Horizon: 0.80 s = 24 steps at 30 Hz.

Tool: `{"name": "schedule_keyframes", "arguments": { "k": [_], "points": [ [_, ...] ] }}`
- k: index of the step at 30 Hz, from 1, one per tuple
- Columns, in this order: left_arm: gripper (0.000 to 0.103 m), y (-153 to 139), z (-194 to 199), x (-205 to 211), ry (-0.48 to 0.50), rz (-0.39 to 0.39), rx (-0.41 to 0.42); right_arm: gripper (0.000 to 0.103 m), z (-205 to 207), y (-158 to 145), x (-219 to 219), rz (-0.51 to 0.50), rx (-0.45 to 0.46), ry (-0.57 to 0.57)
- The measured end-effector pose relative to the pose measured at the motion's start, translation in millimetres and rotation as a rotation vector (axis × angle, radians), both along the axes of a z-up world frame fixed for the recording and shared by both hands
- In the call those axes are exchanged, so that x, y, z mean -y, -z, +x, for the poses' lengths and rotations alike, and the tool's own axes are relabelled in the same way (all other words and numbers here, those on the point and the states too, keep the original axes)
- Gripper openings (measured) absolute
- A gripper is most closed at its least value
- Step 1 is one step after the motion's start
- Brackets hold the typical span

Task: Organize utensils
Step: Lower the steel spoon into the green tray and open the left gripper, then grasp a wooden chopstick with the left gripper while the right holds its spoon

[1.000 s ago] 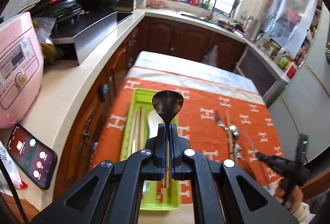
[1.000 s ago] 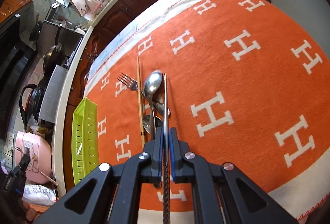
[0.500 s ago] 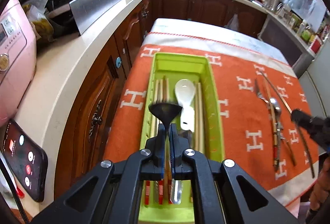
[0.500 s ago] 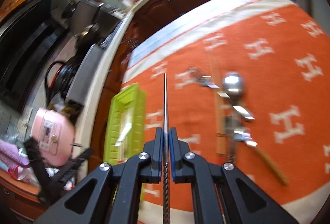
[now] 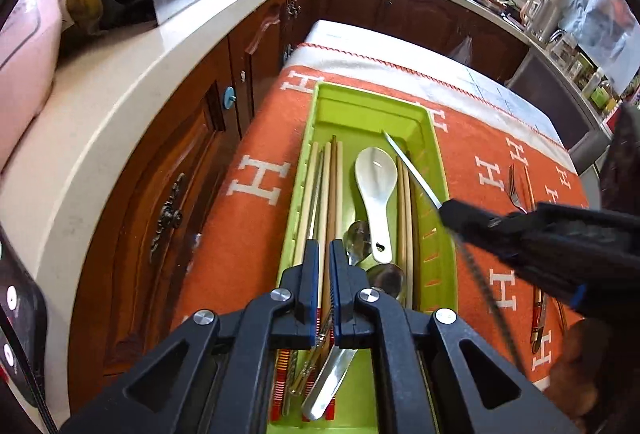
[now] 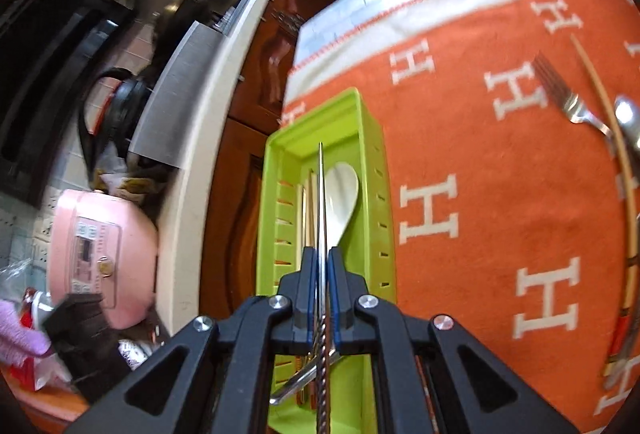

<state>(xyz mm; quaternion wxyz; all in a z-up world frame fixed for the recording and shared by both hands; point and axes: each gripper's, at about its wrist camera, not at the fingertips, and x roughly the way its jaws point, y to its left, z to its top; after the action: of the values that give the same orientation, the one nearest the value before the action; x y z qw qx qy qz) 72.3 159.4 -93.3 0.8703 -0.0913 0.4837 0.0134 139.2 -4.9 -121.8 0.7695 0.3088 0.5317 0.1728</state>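
Observation:
A green tray [image 5: 436,154] lies on the orange cloth and holds several wooden chopsticks, a white spoon [image 5: 374,190] and metal spoons. My left gripper [image 5: 324,254] hangs low over the tray's near end, jaws shut. A wood-coloured strip shows in the gap, and the black spoon's head is hidden. My right gripper [image 6: 322,254] is shut on a metal chopstick [image 6: 320,170] that points along the tray [image 6: 372,154], above the white spoon [image 6: 340,194]. From the left wrist, the right gripper [image 5: 446,210] reaches in over the tray's right wall, chopstick [image 5: 412,170] slanting inward.
A fork [image 6: 560,94], a wooden chopstick [image 6: 616,138] and a metal spoon [image 6: 628,118] lie on the orange cloth [image 6: 460,114] to the right. Left of the table stand brown cabinets and a pale counter [image 5: 120,114] with a pink rice cooker [image 6: 100,246].
My left gripper sank toward the tray and the black spoon's head dropped out of sight. My right gripper swung left with the metal chopstick, from the loose utensils to over the tray.

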Motion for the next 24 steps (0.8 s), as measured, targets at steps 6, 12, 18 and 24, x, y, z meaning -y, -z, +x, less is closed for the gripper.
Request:
{"name": "schedule_keyframes", "arguments": {
  "k": [6, 12, 18, 24],
  "points": [
    [0.006, -7, -4, 1, 0.013, -0.017, 0.021, 0.007, -2, 14, -7, -0.024, -0.059, -0.004],
    [0.006, -13, -8, 8, 0.037, -0.023, 0.03, 0.007, -9, 13, -3, -0.033, -0.058, -0.035],
    [0.01, -21, -11, 28, 0.088, -0.026, 0.037, 0.007, -22, -4, 4, -0.082, 0.014, -0.089],
    [0.016, -27, -15, 53, 0.139, -0.05, 0.035, 0.008, -38, -22, 27, -0.144, 0.099, -0.094]
  ]
}}
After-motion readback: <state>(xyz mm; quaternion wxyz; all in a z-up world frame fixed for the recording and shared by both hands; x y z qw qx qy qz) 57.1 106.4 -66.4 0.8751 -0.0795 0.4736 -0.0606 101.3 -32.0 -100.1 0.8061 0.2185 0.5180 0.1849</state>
